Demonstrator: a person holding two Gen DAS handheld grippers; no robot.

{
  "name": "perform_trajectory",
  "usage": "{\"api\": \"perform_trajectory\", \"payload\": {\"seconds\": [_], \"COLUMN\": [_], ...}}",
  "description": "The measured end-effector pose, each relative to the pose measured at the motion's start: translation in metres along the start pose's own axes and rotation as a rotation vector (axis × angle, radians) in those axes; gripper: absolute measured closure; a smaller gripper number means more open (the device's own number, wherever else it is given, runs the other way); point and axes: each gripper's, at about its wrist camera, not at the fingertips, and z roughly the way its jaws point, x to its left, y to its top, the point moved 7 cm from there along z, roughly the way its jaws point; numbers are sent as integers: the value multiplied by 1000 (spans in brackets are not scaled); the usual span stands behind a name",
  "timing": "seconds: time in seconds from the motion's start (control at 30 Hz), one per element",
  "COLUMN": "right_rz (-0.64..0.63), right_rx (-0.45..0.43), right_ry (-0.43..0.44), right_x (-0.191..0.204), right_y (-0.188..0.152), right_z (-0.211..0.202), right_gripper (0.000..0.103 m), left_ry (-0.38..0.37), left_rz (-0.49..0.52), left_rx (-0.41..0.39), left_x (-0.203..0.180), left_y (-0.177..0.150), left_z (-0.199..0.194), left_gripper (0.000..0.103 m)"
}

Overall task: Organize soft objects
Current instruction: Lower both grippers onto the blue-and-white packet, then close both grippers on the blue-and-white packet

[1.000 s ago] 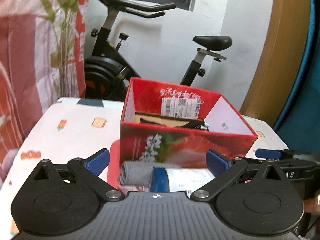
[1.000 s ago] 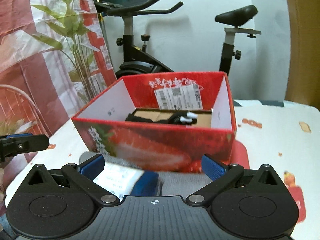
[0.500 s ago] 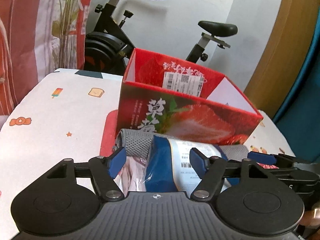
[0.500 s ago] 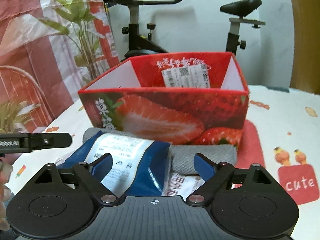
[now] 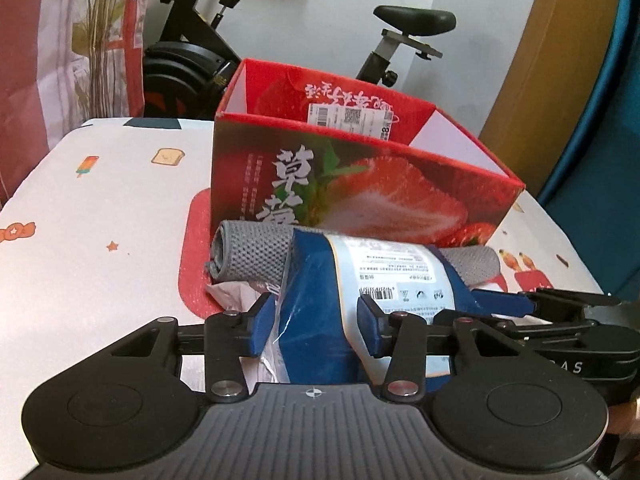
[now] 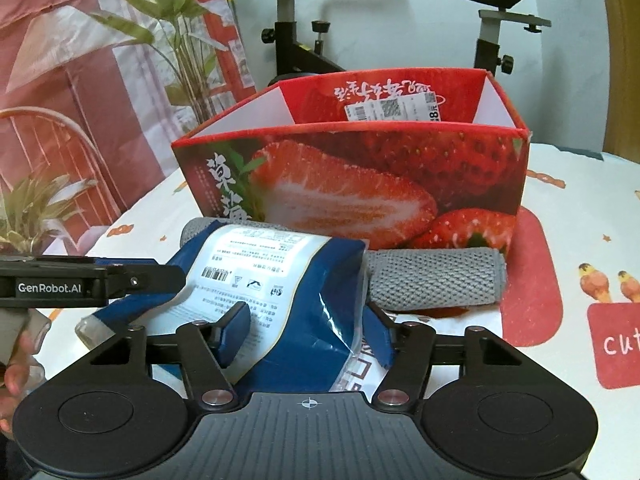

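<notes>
Blue plastic, glossy and crinkled, is wrapping the soft pack (image 5: 320,320) with its white printed label; the pack is lying on the patterned tablecloth (image 5: 100,280) in front of the strawberry box (image 5: 360,196), partly over a rolled grey mesh cloth (image 5: 256,252) that is touching the box's front wall. The left gripper (image 5: 316,328) is closing its jaws around the pack's near end, blue pads already pressing into the wrapper on both sides. The right gripper (image 6: 308,332) is closing on the same pack from the other end, its pads denting the plastic. A white printed bag (image 6: 440,332) is peeking out beneath pack and cloth. Behind the open red box, an exercise bike (image 6: 492,20) is standing against the white wall, beside a leafy plant (image 6: 172,20) and a red-and-white curtain (image 6: 60,60).
</notes>
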Motion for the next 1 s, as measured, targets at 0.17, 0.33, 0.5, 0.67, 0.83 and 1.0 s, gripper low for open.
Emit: {"api": "perform_trajectory", "payload": {"seconds": [0.17,0.33,0.5,0.67,0.83,1.0], "right_rz": [-17,-37,-48,-99,-133,-157], "right_rx": [-1,-3,-6,-12,-11,-46], "right_ry": [1,-4,-10,-38,-43,-54], "right_x": [-1,-1,0,5,9,15], "right_y": [-4,-7,-9,-11,-10,-10], "right_z": [2,2,3,1,-1,-8], "right_gripper": [47,48,49,58,65,76], "left_ry": [-8,-9,-9,31,43,49], "left_rz": [-3,-4,-5,60,67,62], "left_rx": [22,30,19,6,2,-5], "left_x": [1,2,2,-6,-8,-7], "left_y": [-6,-12,-16,-19,-21,-20], "left_z": [5,10,10,7,3,-2], "left_gripper": [55,55,55,59,64,72]}}
